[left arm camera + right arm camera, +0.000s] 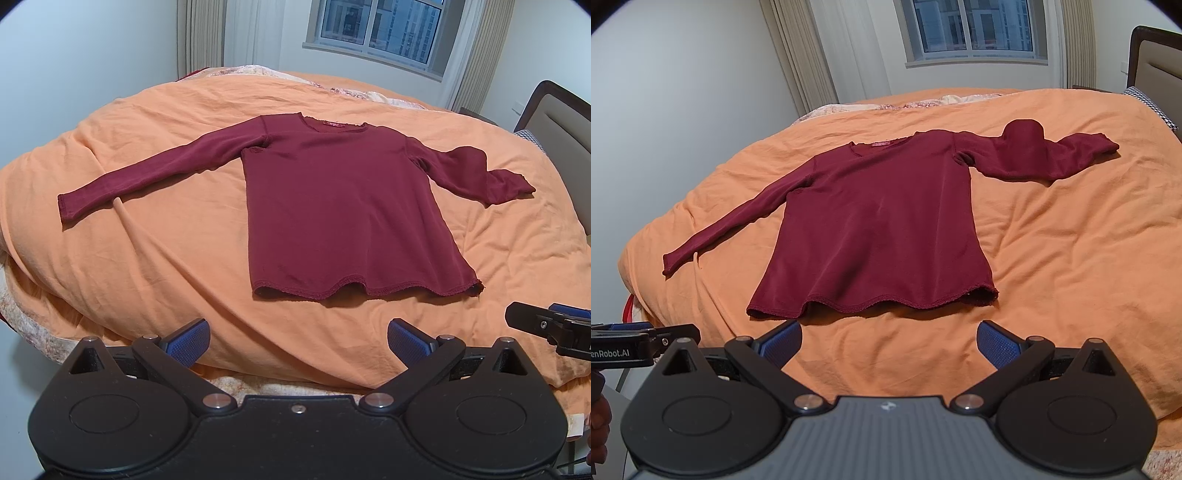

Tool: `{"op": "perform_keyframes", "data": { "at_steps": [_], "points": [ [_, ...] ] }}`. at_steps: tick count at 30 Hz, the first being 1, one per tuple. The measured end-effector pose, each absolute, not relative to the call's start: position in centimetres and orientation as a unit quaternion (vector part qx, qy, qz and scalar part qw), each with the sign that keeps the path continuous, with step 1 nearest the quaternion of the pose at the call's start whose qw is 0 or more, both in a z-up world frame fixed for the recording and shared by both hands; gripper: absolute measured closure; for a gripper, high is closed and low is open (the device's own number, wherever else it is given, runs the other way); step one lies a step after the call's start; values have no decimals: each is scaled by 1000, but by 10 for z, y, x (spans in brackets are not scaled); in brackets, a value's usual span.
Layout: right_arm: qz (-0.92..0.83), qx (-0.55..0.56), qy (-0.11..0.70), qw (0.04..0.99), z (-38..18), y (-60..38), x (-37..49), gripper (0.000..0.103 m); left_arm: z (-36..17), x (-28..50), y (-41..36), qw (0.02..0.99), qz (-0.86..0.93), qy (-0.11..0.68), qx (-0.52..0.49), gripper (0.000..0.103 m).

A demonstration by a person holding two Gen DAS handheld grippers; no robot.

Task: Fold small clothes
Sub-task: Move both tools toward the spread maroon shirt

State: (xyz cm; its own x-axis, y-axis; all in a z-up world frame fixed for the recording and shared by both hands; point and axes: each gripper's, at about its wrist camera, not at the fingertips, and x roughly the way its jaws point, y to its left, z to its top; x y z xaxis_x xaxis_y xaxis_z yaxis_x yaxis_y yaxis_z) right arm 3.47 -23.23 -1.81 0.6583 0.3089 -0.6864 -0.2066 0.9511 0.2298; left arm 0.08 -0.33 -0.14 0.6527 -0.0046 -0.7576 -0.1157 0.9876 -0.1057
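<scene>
A dark red long-sleeved shirt (pixel 343 206) (pixel 875 221) lies flat on the orange duvet (pixel 155 266) (pixel 1071 258), collar away from me and hem nearest. Its left sleeve (pixel 147 173) (pixel 738 218) stretches straight out. The right sleeve (pixel 476 173) (pixel 1041 155) is bunched and partly doubled over. My left gripper (pixel 297 341) hovers open just short of the hem, nothing between its blue pads. My right gripper (pixel 888 341) is also open and empty, in front of the hem. Each gripper shows at the edge of the other's view: the right one (pixel 550 326), the left one (pixel 646 338).
The bed fills most of both views; a patterned blanket (pixel 332 88) peeks out at its far edge. A headboard (pixel 557 114) and a checked pillow (pixel 1152 107) stand at the right. Curtains and a window (pixel 380 26) are behind. A hand (pixel 598 417) shows at lower left.
</scene>
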Motion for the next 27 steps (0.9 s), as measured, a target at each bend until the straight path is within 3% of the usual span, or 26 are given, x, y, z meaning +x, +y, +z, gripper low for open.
{"op": "perform_keyframes", "data": {
  "at_steps": [27],
  "points": [
    [133, 58, 388, 910, -6, -237, 31, 0, -4, 5, -2, 903, 26, 421, -80, 1]
  ]
}}
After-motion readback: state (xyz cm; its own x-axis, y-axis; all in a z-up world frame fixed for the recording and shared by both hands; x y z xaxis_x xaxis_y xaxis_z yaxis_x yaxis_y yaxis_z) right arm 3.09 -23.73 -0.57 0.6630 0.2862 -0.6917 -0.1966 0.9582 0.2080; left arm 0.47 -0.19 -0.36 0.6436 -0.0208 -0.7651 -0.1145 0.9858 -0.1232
